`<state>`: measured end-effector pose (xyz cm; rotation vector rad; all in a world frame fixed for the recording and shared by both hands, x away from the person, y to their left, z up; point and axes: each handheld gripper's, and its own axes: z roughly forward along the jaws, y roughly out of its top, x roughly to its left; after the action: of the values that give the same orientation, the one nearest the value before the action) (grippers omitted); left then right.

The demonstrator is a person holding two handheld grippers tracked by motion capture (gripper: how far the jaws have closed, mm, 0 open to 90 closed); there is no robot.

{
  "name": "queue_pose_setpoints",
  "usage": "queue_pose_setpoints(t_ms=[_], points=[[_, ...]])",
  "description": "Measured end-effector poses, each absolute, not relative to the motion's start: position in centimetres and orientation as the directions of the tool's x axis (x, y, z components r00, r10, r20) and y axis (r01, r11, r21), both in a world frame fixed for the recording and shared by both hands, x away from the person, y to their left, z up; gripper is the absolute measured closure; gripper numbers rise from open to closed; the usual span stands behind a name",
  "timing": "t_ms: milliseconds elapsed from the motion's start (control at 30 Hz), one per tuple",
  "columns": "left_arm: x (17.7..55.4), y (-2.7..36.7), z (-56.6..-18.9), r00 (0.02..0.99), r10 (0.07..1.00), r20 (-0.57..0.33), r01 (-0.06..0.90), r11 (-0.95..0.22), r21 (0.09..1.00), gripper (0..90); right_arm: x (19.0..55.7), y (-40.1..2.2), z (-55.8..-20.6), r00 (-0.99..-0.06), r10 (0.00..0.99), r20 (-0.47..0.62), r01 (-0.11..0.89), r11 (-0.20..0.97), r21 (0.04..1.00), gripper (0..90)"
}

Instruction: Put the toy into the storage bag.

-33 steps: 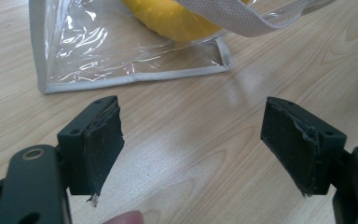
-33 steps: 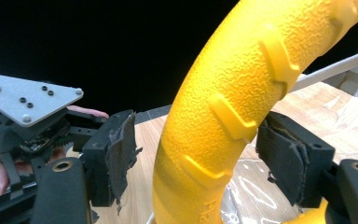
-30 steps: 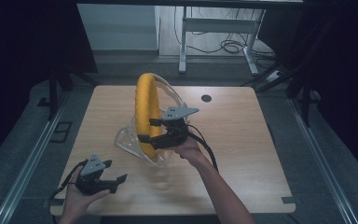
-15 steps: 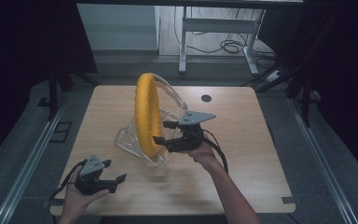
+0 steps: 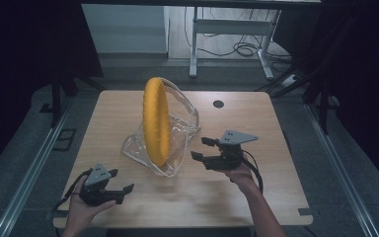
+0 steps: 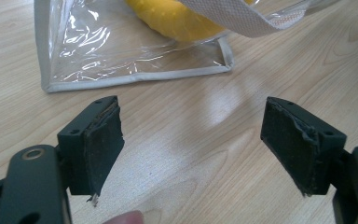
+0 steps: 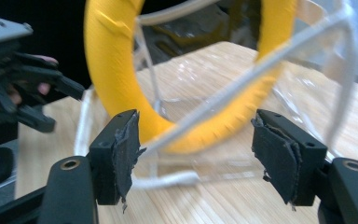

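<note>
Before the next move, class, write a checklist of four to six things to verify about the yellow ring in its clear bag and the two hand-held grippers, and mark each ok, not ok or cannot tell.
1. Yellow ring stands upright inside the clear bag: ok.
2. Right hand-held gripper has let go; its jaws have just been closing but remain apart with nothing pinched: ok.
3. Left hand-held gripper is open and empty, near the table's front edge: ok.
4. White bag strap is free of both grippers: ok.
5. Ring will stay balanced unsupported: cannot tell.
6. Bag sits fully on the table: ok.
</note>
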<state>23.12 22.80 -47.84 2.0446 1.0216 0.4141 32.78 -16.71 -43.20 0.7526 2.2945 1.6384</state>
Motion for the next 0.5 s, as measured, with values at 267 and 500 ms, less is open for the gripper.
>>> queue_pose_setpoints(t_ms=[267, 500], points=[[23.1, 22.8, -47.9, 0.62, 0.783, -0.057, 0.523, -0.358, 0.773, 20.6, 32.0, -19.1, -45.3, -0.816, 0.568, 0.109, 0.302, 0.259, 0.917, 32.4], [23.2, 22.6, -48.0, 0.622, 0.781, -0.056, 0.525, -0.362, 0.77, 20.6, 31.7, -19.3, -45.8, -0.812, 0.574, 0.1, 0.299, 0.263, 0.917, 32.6]])
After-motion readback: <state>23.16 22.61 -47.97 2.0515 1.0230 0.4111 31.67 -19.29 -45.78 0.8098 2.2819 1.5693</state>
